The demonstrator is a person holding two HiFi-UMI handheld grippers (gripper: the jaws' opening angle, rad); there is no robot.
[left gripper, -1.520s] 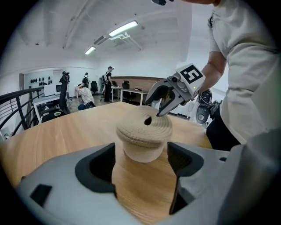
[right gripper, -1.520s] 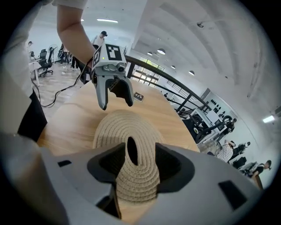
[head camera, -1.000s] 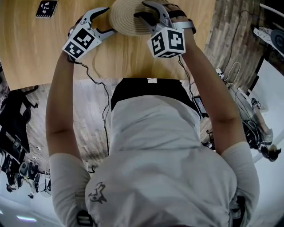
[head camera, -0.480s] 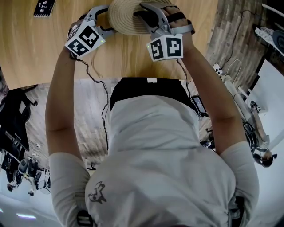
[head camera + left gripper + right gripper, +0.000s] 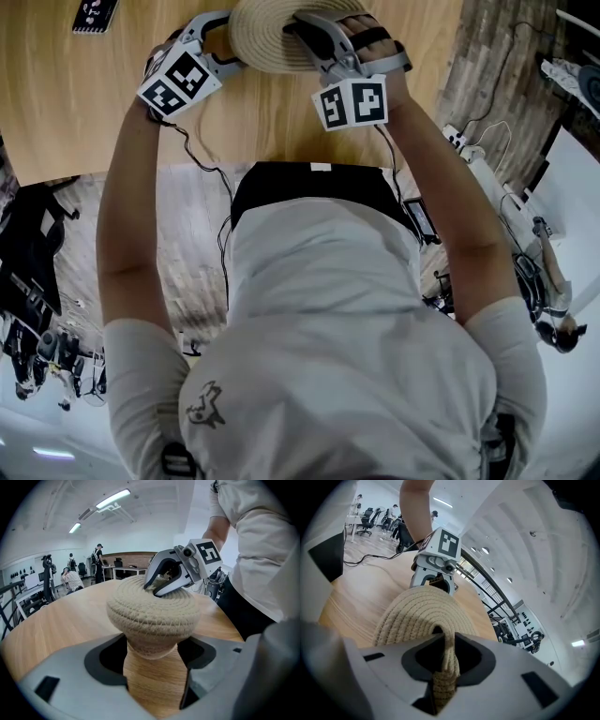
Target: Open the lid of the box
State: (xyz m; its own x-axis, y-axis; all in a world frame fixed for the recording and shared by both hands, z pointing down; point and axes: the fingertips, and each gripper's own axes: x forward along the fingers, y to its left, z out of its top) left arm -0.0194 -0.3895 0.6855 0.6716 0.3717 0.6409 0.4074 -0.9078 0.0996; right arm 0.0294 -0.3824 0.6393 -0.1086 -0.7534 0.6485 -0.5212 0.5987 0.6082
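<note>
- Straddling the woven box (image 5: 150, 611) from its left: left tongs (image 5: 155, 644), spread wide, jaws just been closing slightly, box between them.
- Box sits on wooden counter (image 5: 75, 103) between both tongs, lid (image 5: 422, 611) on.
- Right tongs (image 5: 443, 667) pinching the lid's rope rim, jaws just been closing onto it.

left tool (image 5: 228, 39): wide, just closing, box (image 5: 151, 641) between | right tool (image 5: 443, 667): just closing, pinching lid (image 5: 419, 613)
</note>
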